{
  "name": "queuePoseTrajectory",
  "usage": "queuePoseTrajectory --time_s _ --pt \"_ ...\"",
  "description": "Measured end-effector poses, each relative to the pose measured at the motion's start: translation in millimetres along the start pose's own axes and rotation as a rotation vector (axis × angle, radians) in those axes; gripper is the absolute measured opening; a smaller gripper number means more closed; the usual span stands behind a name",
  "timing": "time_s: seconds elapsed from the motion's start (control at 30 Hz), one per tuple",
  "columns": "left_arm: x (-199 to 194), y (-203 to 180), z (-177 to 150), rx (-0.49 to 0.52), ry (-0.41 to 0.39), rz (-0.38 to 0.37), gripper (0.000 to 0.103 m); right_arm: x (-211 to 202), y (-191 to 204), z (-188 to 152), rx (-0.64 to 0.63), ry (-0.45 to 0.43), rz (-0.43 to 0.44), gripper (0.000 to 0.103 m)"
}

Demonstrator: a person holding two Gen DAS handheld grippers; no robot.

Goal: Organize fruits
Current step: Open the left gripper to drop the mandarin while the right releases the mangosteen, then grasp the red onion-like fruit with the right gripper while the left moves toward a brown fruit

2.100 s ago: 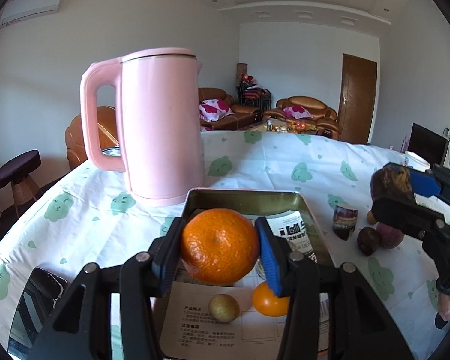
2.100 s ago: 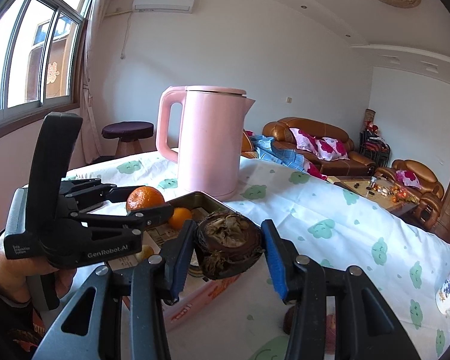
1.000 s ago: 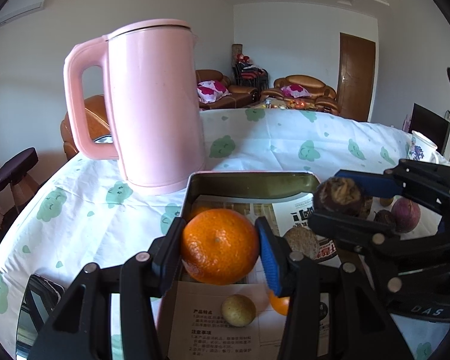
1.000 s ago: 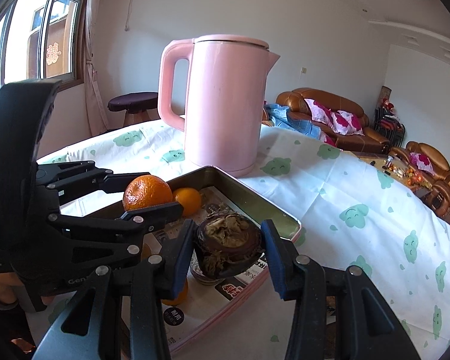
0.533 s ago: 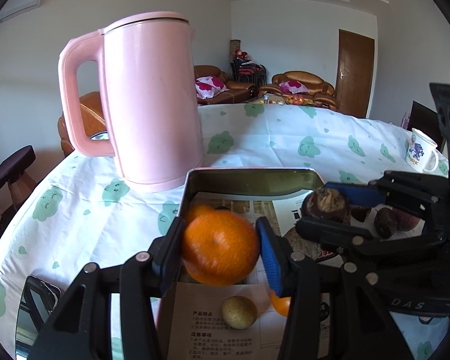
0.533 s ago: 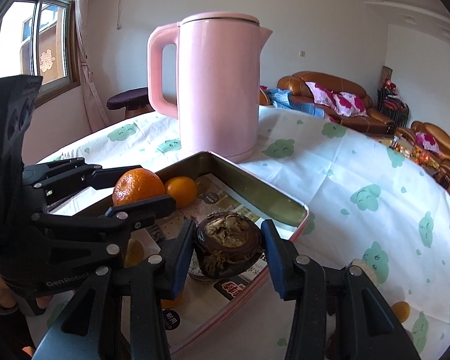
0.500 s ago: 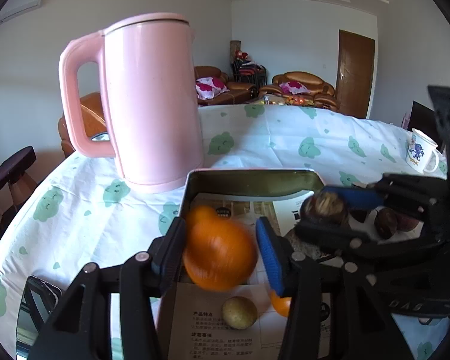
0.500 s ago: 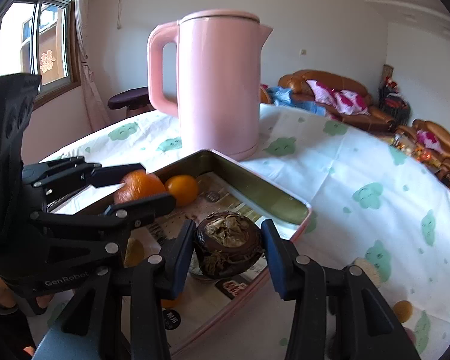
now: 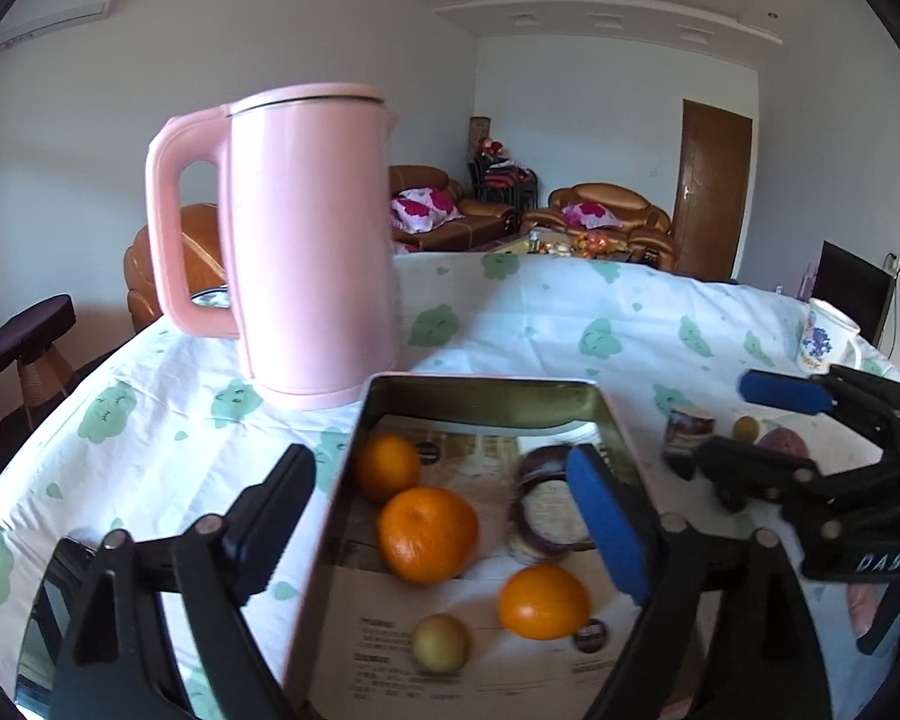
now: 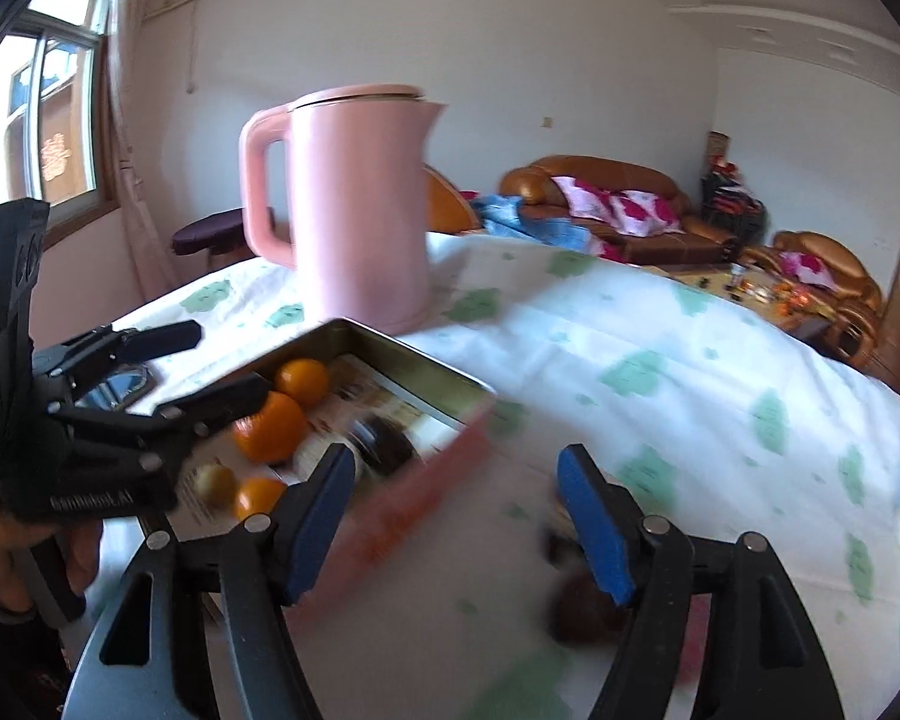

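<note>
White tablecloth [image 9: 510,324] printed with green cloud shapes, over a table in a sitting room. Nearest, the left gripper [image 9: 444,516] hangs over the paper-lined metal tray [image 9: 486,387]. Its jaws have just been opening and stand wide, nothing between them. The large orange mandarin [image 9: 429,534] lies on the paper below, free of both pads, with a smaller orange fruit [image 9: 543,603] and a small yellow-green fruit [image 9: 441,642] in front of it. Another small orange fruit [image 9: 386,467] sits behind.

The right gripper [image 10: 459,528] has also just been opening. Its jaws are apart and empty, off the tray's right edge over bare cloth. The dark purple halved fruit [image 9: 549,516] rests in the tray's right part, blurred in both views, so which way it faces is unclear.

Judgement: both drops look done. Doing the step well means lifting each gripper straight up before swinging away, so a pad does not nudge a round fruit into rolling.

Both grippers tilt moderately downward toward the table. A hand [image 10: 6,546] grips the left tool's handle.

More dark fruits [image 9: 780,441] wait on the cloth to the right, well apart from the tray. Just behind the tray stands a tall pink plastic kettle [image 9: 306,240], then brown leather sofas [image 9: 606,210] at the far wall.
</note>
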State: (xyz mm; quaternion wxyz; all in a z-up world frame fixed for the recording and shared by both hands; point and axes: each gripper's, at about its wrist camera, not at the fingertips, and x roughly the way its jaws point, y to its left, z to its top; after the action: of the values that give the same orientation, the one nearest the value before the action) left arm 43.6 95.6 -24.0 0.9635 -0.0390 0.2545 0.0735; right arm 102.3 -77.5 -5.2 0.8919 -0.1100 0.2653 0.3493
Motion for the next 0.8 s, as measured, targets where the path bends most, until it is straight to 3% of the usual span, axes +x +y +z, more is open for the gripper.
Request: queuePoseTrajectory --time_s 0.2,0.33,0.57,0.8 --pt "-2.0 -33.6 -2.5 0.044 -0.004 -0.043 0.090 -28.1 -55.4 -27.7 0.081 0.029 -0.135 0.072" --pt "-2.7 -55.5 -4.6 0.072 0.003 -0.079 0.093 -31.1 -81.4 -42.1 0.140 0.065 -0.174 0.072" --pt "2.9 -90.8 -7.2 0.131 0.017 -0.102 0.094 -23.3 -94.2 -54.2 0.179 0.106 -0.159 0.072" --pt "5.8 -99.3 -5.8 0.134 0.022 -0.106 0.098 -9.4 -90.3 -55.4 0.179 0.150 -0.091 0.072"
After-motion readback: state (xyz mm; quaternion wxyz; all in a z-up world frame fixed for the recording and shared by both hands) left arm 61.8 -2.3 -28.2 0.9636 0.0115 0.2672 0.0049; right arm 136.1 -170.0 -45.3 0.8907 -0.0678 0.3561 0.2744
